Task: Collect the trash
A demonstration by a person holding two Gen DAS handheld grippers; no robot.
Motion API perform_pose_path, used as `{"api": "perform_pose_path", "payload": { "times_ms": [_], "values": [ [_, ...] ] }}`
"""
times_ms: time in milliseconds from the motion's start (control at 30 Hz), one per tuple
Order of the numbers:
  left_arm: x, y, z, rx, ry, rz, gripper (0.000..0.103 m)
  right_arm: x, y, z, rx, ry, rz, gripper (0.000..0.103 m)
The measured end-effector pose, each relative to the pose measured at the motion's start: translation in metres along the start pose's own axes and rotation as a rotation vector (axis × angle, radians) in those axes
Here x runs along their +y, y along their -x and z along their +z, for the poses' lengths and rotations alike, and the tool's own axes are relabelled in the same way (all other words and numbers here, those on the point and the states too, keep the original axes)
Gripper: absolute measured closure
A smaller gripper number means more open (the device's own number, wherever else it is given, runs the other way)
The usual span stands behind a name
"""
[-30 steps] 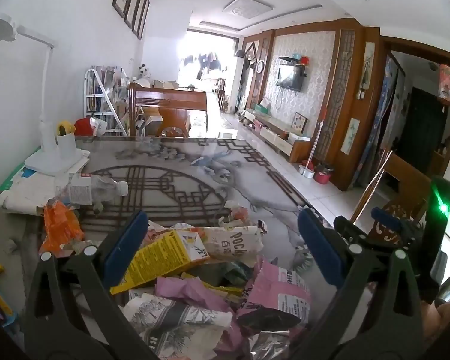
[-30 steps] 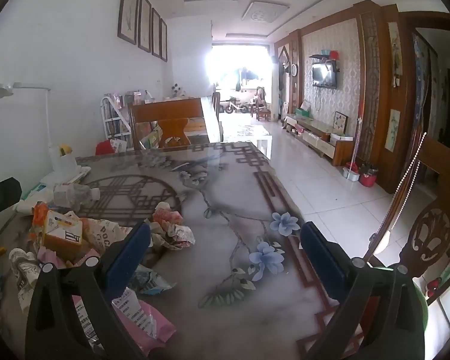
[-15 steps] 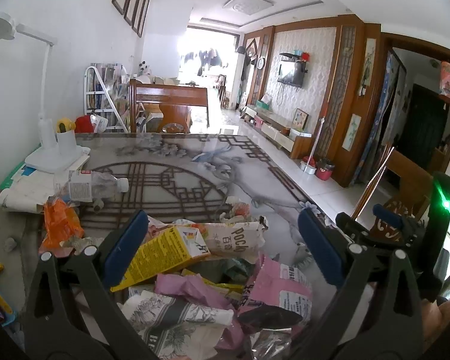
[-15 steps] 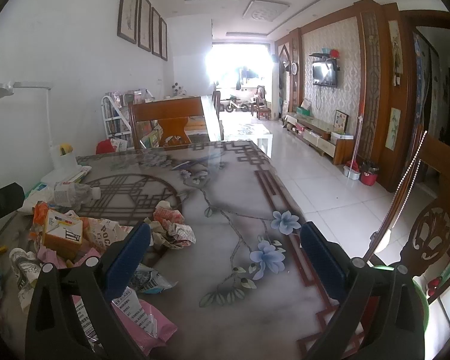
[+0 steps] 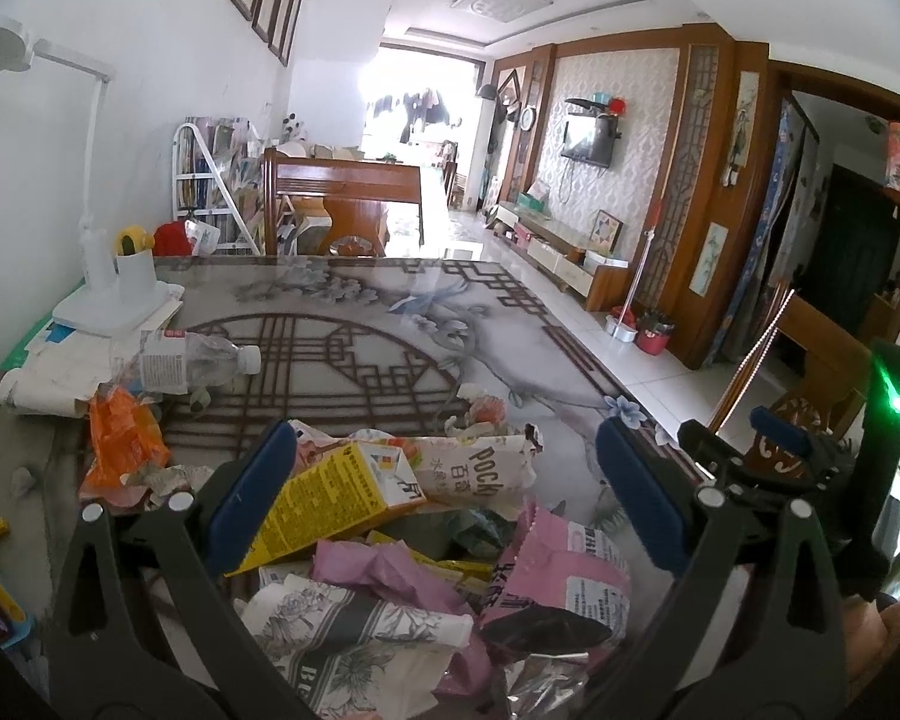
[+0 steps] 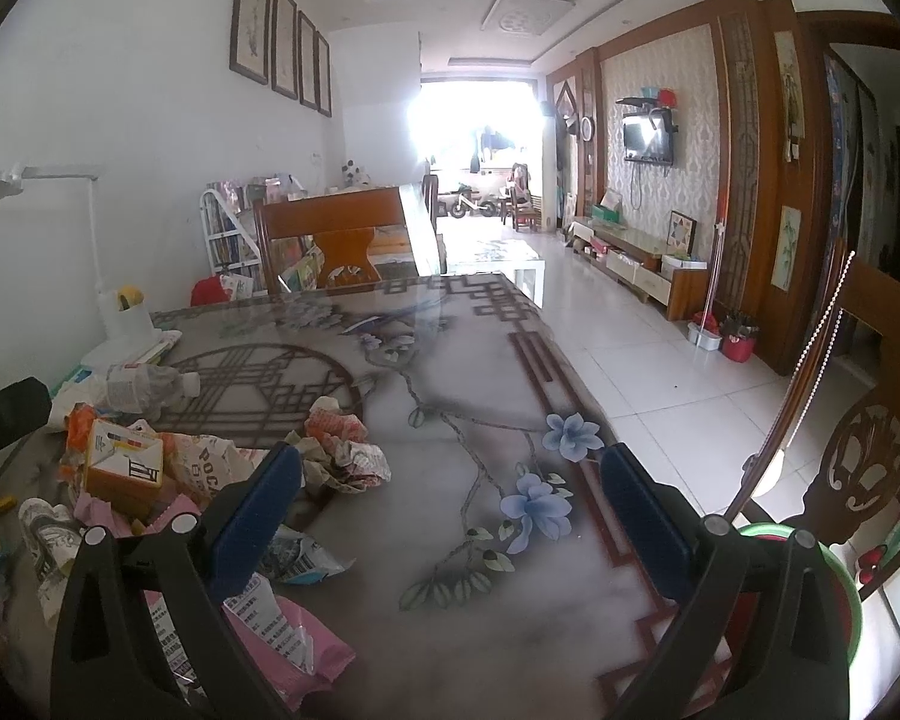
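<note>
A heap of trash lies on the patterned glass table (image 5: pixel 354 324): a yellow carton (image 5: pixel 324 495), a white Pocky wrapper (image 5: pixel 480 471), pink wrappers (image 5: pixel 561 570), a grey printed paper (image 5: pixel 354 642), an orange bag (image 5: pixel 123 435) and a clear plastic bottle (image 5: pixel 192 360). My left gripper (image 5: pixel 444 489) is open and empty, hovering over the heap. My right gripper (image 6: pixel 450 507) is open and empty over bare table, right of the heap. In the right wrist view I see the carton (image 6: pixel 123 468), a crumpled wrapper (image 6: pixel 342 447) and a pink wrapper (image 6: pixel 282 636).
A white desk lamp (image 5: pixel 111 294) stands at the table's left on papers. A green-rimmed bin (image 6: pixel 834 588) sits below the table's right edge beside a wooden chair (image 6: pixel 864 468). Another wooden chair (image 5: pixel 342 210) stands at the far end.
The left wrist view has tilted up a little, so the heap sits slightly lower in frame. The right gripper has barely moved. Both jaws stay open.
</note>
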State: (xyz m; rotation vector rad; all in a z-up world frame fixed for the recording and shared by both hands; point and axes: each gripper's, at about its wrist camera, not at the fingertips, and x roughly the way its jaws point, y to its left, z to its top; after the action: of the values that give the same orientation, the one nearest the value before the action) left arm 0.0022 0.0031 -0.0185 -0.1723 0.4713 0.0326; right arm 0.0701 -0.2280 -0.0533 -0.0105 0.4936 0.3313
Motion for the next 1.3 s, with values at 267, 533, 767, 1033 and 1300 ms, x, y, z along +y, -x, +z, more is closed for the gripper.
{"api": "perform_pose_path", "payload": {
  "times_ms": [267,533,767,1033,1300],
  "values": [
    [0.0003,-0.0004,0.0006,0.004,0.0,0.001,0.005,-0.0008,0.0002,0.0008,0.002,0.0,0.0,0.007],
    [0.0006,-0.001,0.0002,0.005,0.001,-0.001,0.005,-0.0015,-0.0004,-0.0001,0.005,-0.004,0.002,0.007],
    [0.0005,0.0004,-0.0035,0.009,0.01,0.003,0.005,-0.0011,-0.0009,-0.0008,0.007,-0.004,0.002,0.007],
    [0.0013,0.0009,-0.0036,0.011,0.013,0.004,0.005,-0.0018,-0.0009,0.0001,0.008,-0.005,0.002,0.007],
    [0.0015,0.001,-0.0037,0.013,0.015,0.003,0.005,-0.0022,-0.0015,-0.0008,0.012,-0.009,0.002,0.007]
  ]
}}
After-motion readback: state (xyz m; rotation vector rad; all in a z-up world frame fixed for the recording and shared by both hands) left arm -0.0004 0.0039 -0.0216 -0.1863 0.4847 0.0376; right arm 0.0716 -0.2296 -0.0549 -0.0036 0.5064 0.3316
